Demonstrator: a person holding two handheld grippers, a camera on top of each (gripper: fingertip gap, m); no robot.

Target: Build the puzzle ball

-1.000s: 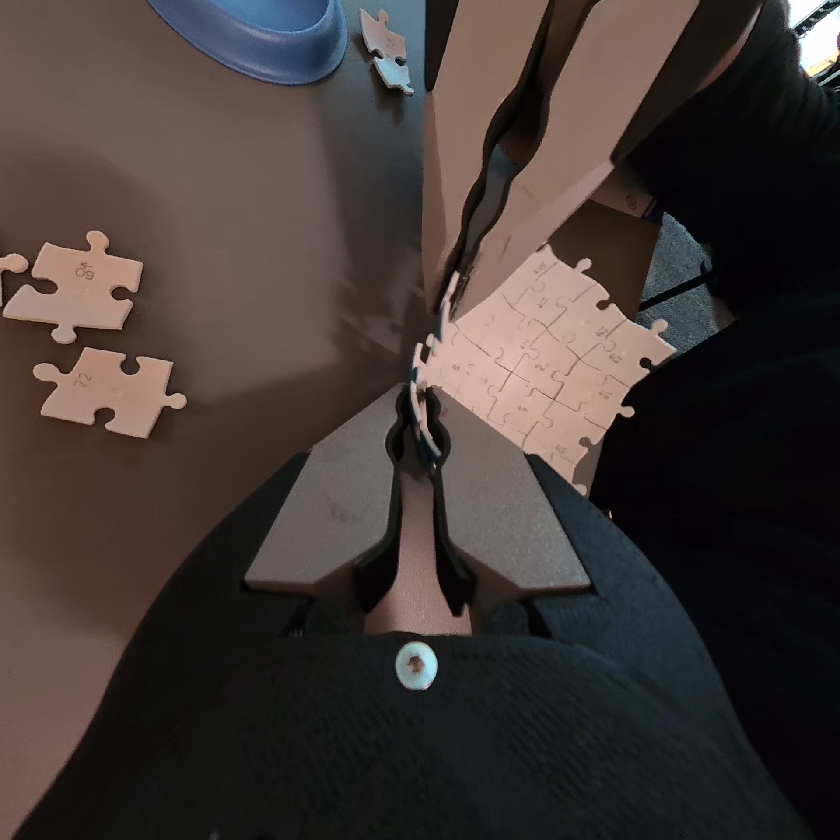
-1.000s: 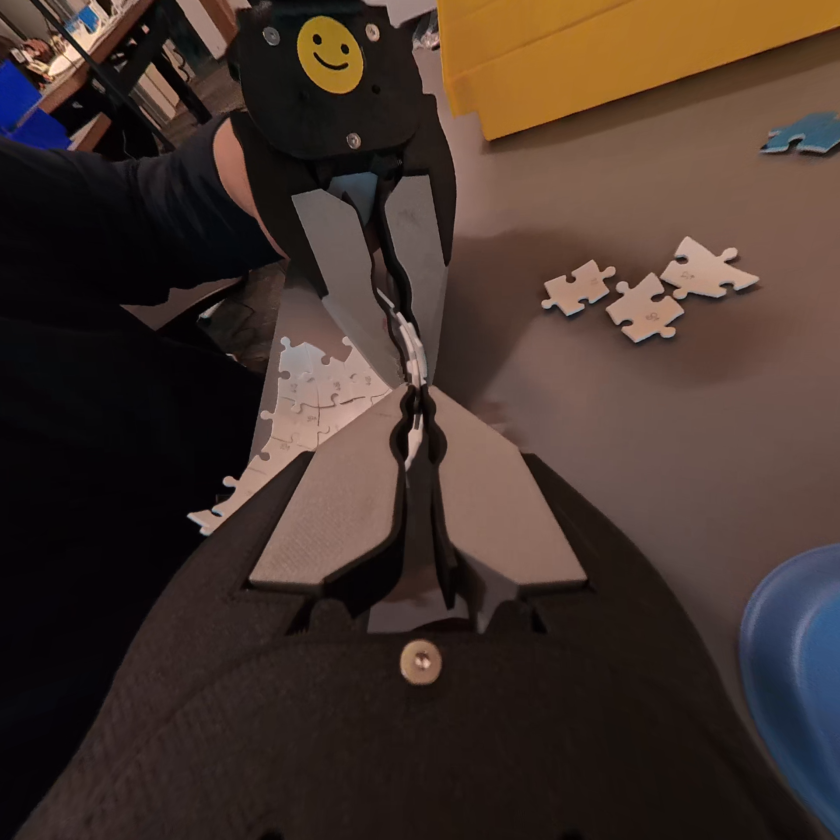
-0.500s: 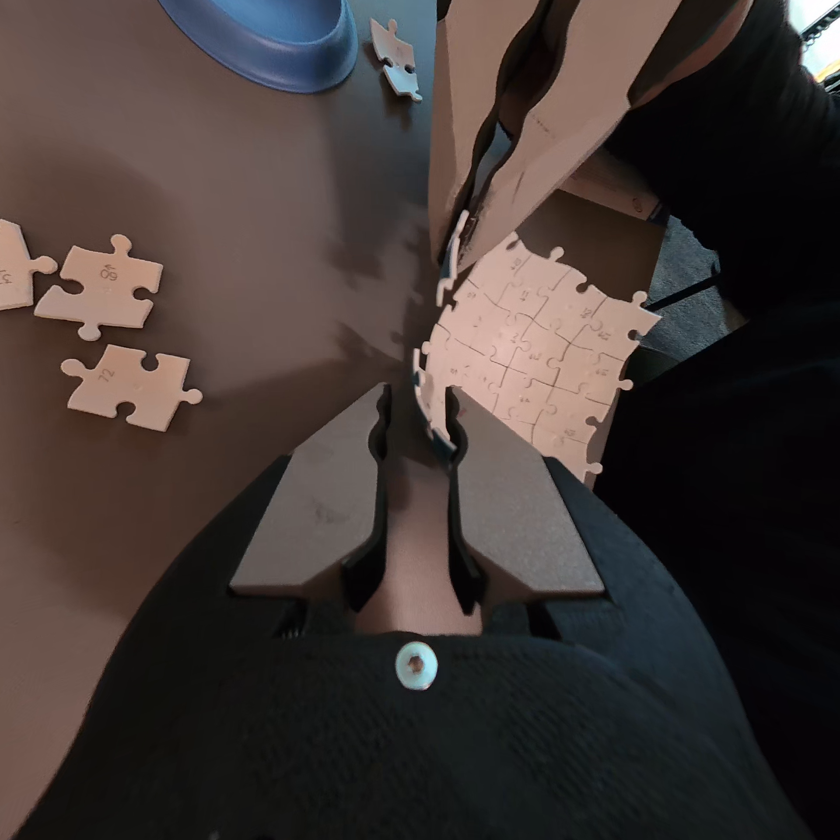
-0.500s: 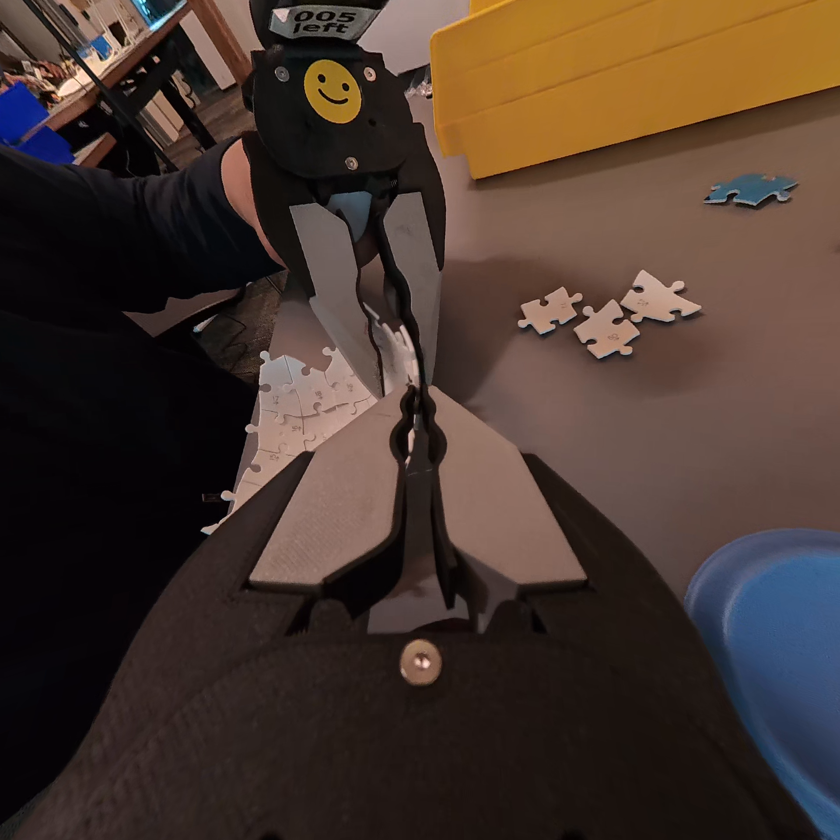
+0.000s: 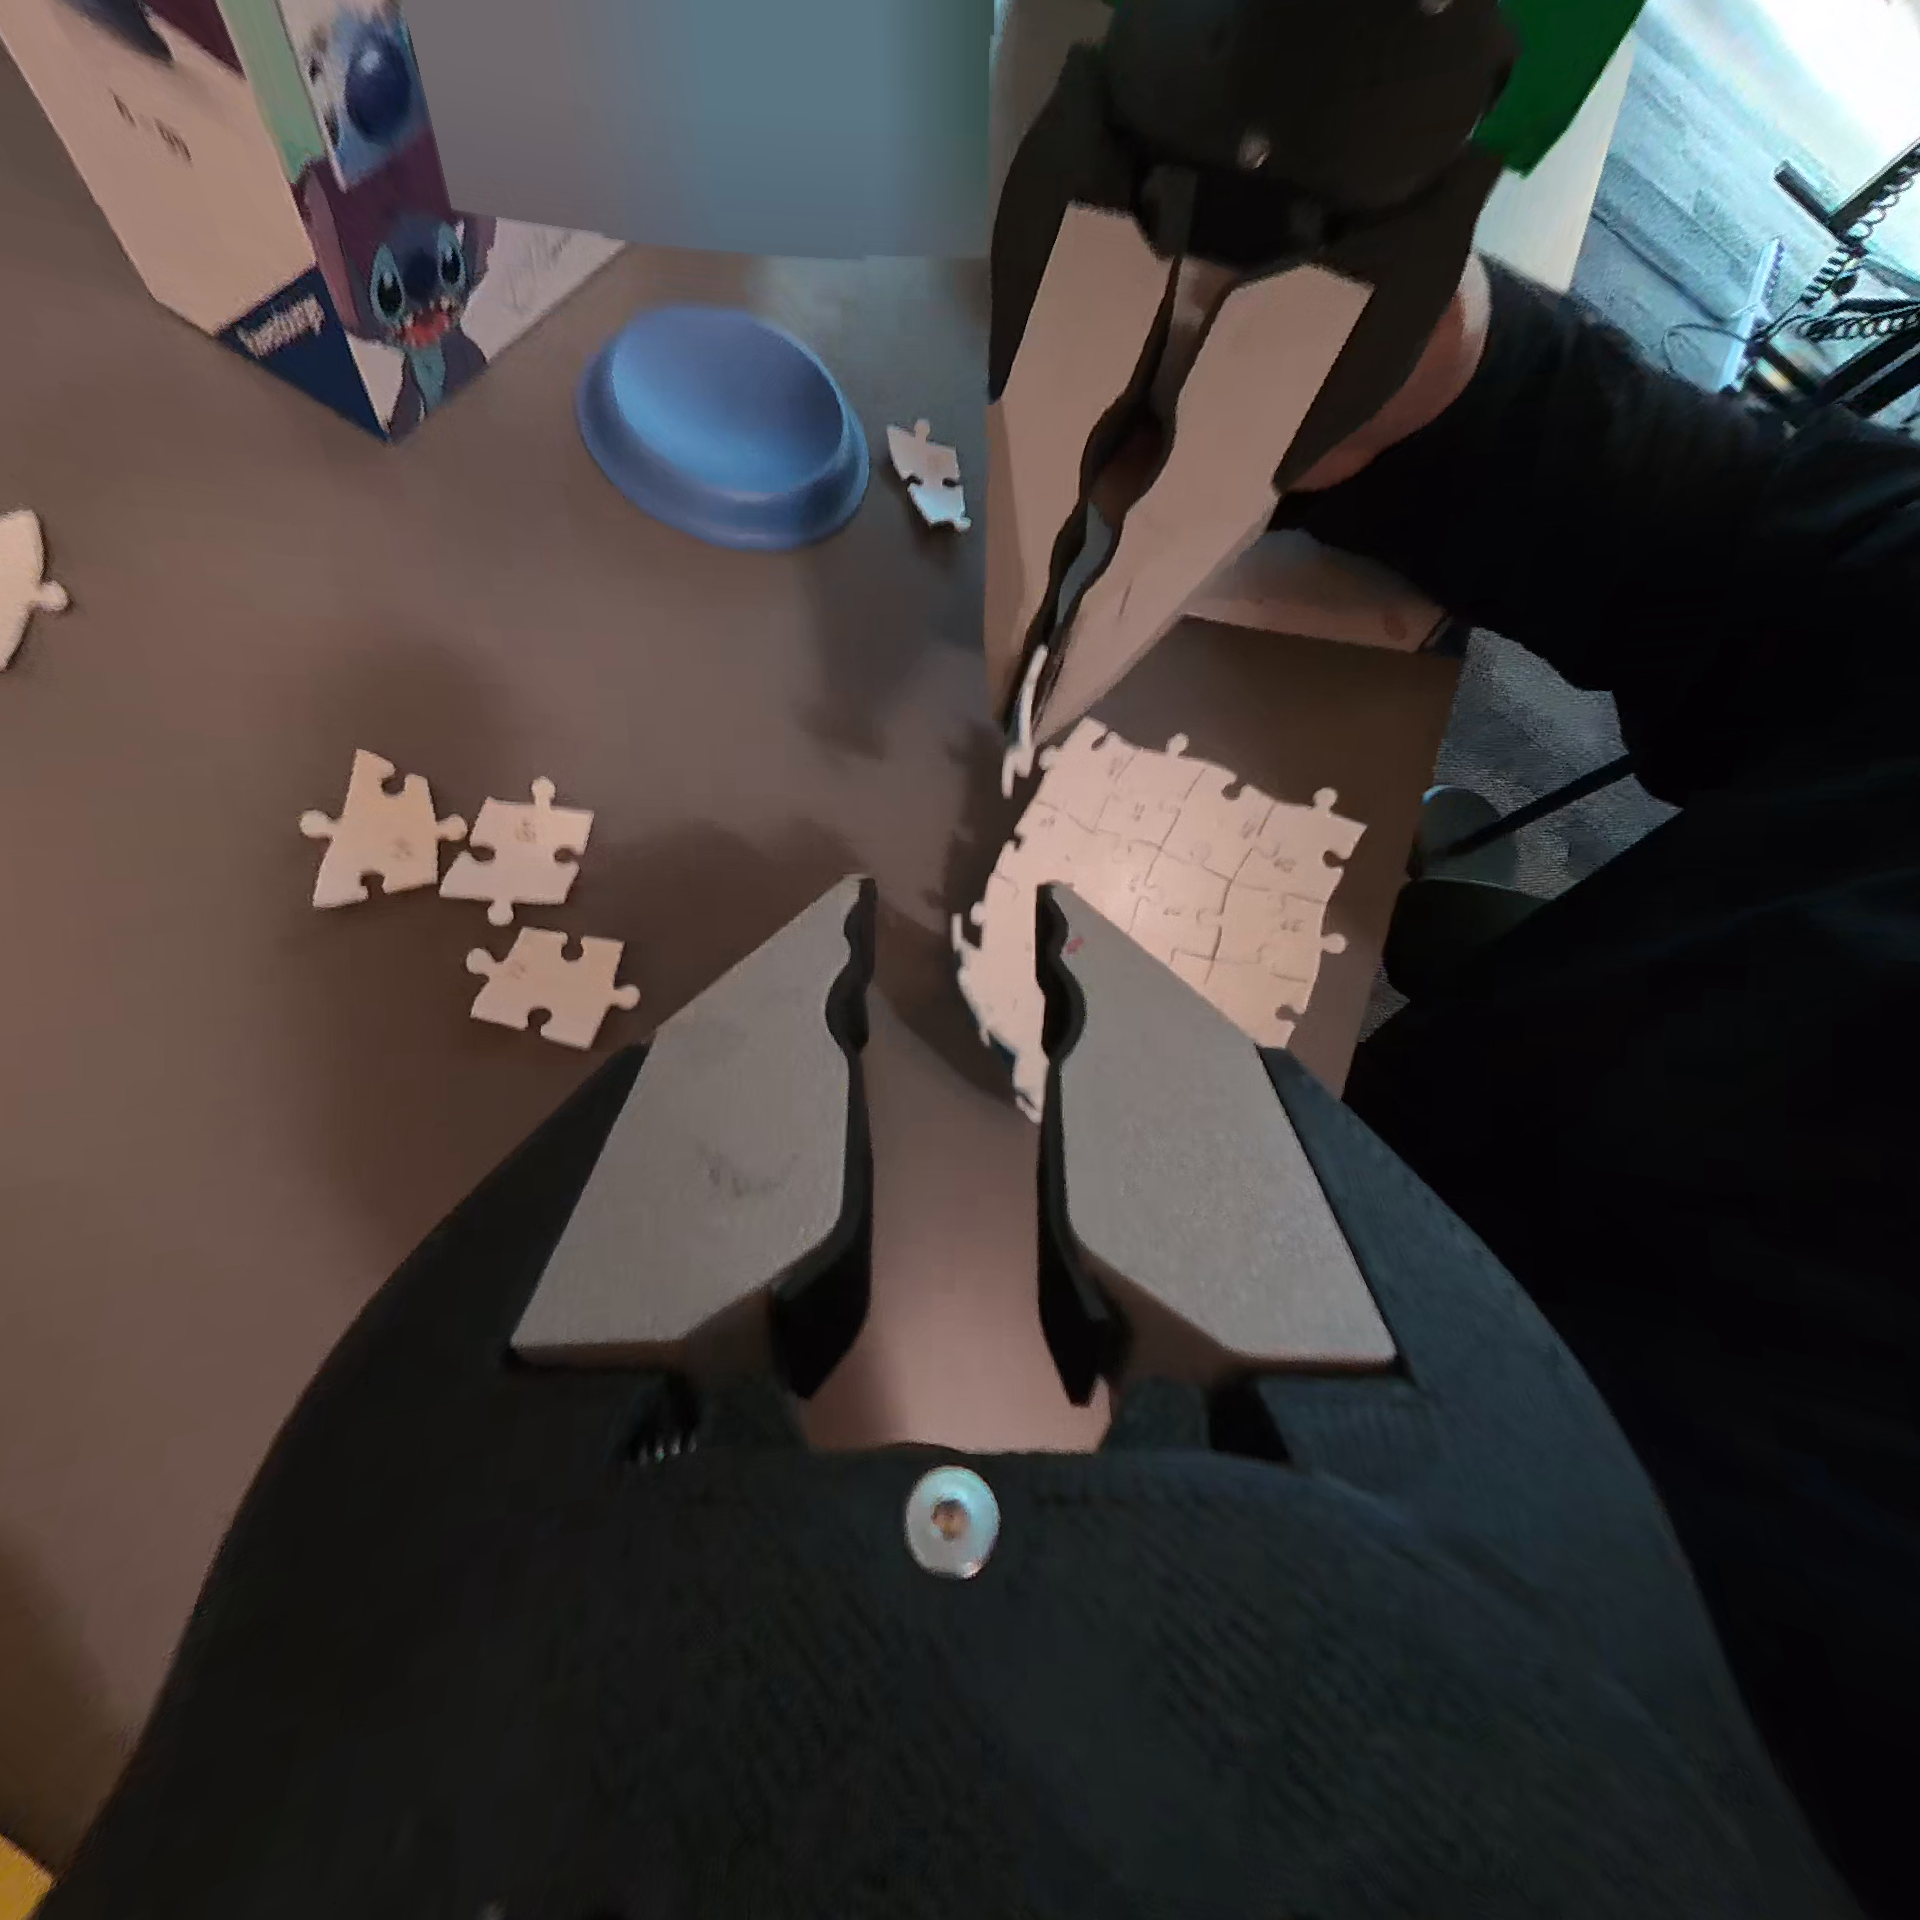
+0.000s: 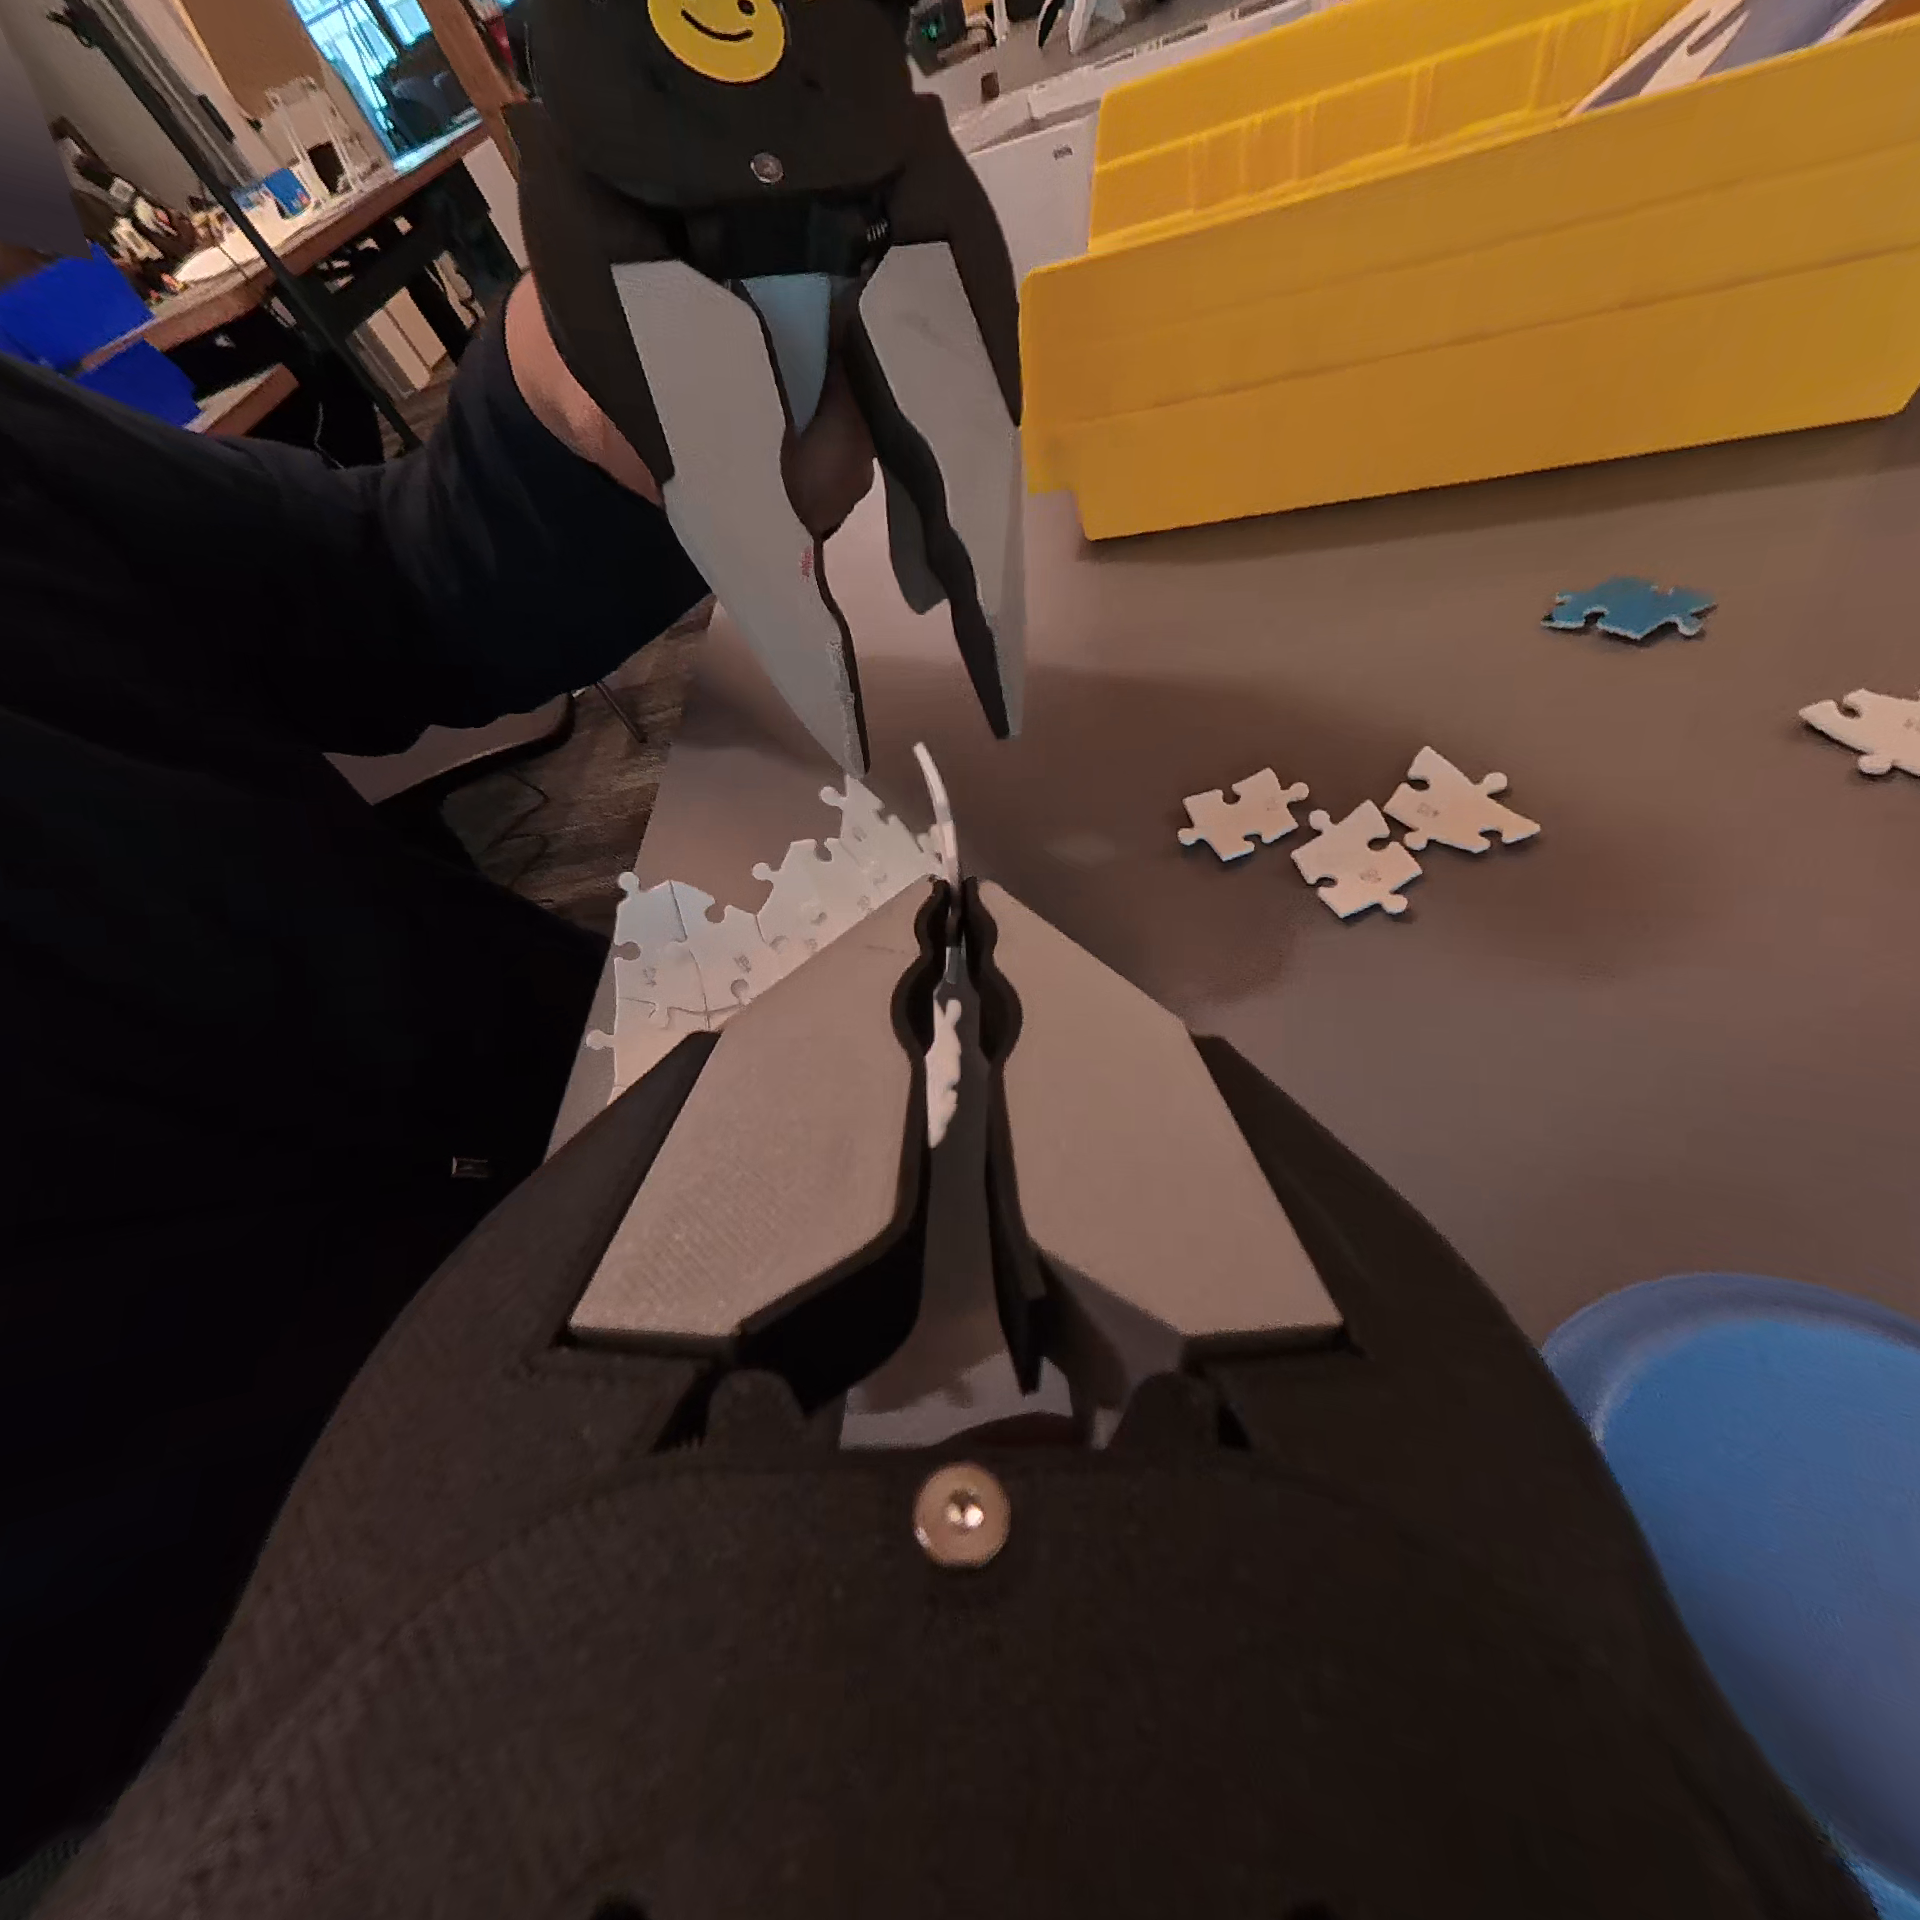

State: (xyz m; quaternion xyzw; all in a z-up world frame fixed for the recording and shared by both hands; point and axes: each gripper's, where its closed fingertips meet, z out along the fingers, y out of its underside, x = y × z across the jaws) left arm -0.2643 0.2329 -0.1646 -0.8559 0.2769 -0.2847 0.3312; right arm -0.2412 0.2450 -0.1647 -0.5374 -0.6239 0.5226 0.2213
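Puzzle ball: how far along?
Early. Done: one curved patch of joined pieces, nowhere near a ball. In hand: the right tool is shut on the patch's edge; the left tool is open and empty. Left: loose pieces on the table, a blue piece, and closing the sphere, presumably for the blue stand.

Small printed marks are seen on the white backs of the loose puzzle pieces at nine o'clock on the counter, and on the joined puzzle sheet, but none can be made out. Blurred lettering is borne by the picture box at eleven o'clock. A yellow smiley sign is carried by the left gripper at twelve o'clock.
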